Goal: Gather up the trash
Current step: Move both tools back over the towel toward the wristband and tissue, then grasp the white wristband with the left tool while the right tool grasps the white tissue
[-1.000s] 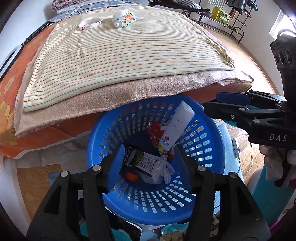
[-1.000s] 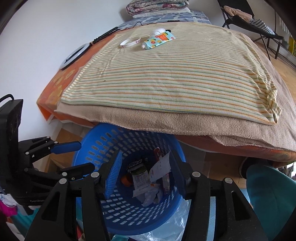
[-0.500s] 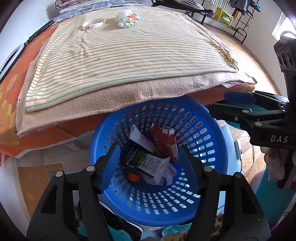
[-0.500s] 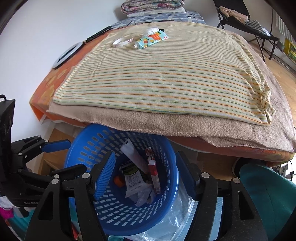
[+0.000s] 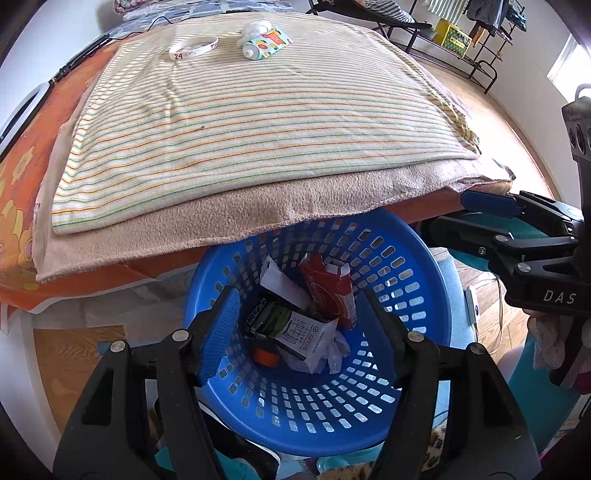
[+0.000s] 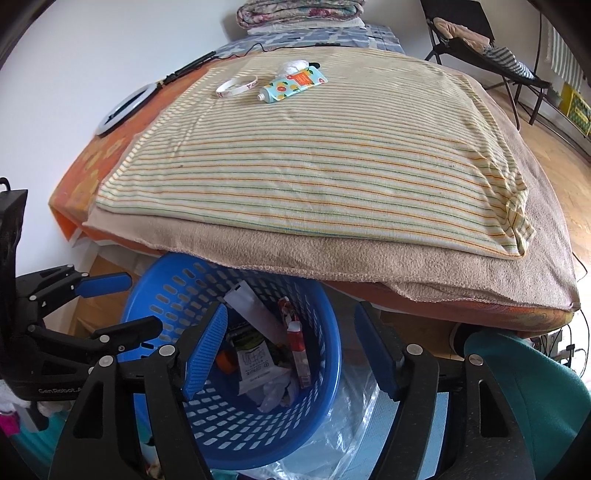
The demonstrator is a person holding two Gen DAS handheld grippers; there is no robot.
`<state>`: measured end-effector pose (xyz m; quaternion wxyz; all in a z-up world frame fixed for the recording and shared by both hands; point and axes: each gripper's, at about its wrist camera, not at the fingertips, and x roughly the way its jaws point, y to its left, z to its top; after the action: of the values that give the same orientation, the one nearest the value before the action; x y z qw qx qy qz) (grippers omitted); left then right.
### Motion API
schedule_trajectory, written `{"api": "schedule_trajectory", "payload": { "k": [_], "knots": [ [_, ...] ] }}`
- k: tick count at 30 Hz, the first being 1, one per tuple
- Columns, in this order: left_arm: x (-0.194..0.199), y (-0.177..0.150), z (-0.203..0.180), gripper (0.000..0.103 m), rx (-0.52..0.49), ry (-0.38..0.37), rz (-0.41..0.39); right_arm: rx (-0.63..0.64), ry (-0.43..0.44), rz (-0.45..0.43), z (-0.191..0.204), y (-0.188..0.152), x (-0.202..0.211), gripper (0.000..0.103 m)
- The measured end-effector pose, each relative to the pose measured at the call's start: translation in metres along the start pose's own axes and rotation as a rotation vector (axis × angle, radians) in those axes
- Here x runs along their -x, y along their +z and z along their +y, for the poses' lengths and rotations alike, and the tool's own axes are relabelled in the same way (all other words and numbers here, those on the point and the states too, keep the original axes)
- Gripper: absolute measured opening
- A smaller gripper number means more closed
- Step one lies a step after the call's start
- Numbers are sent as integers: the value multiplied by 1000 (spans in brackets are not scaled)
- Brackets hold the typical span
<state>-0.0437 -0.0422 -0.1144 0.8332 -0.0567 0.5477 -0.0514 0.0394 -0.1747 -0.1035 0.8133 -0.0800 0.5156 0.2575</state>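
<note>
A blue slotted basket (image 5: pixel 417 295) (image 6: pixel 325 369) stands on the floor under the bed's edge. It holds trash: a red carton (image 5: pixel 327 291), a white tube (image 5: pixel 280 282), a green-and-white packet (image 5: pixel 295 332), crumpled paper. My left gripper (image 5: pixel 299 325) is open and empty above the basket. My right gripper (image 6: pixel 288 350) is open and empty above it too; it also shows in the left wrist view (image 5: pixel 498 218). On the far part of the striped blanket (image 5: pixel 258 110) lie a colourful tube (image 5: pixel 266 42) (image 6: pixel 291 86), a white crumpled tissue (image 6: pixel 293 66) and a white wristband (image 5: pixel 194 48) (image 6: pixel 236 85).
The bed (image 6: pixel 369 166) fills the upper view, with a beige blanket (image 5: pixel 221 221) overhanging the basket. A ring light (image 6: pixel 125 109) lies at its left edge. Folded bedding (image 6: pixel 299 11) is at the back. A chair (image 6: pixel 480 40) and a rack (image 5: pixel 454 37) stand on the wooden floor at right.
The white tube dropped from upright against the basket wall to lying inside the basket. Both grippers rose and drew back a little, jaws wider.
</note>
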Motion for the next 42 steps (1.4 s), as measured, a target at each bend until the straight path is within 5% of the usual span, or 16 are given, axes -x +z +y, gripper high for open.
{"api": "schedule_trajectory", "payload": {
  "k": [13, 28, 42],
  "knots": [
    [29, 80, 16, 68, -23, 28, -99, -24, 5, -61, -16, 50, 15, 71],
    [14, 176, 92, 67, 81, 78, -152, 1, 107, -177, -27, 175, 1, 71],
    [-28, 221, 140, 37, 171, 57, -134, -1, 182, -121, -23, 255, -57, 71]
  ]
}}
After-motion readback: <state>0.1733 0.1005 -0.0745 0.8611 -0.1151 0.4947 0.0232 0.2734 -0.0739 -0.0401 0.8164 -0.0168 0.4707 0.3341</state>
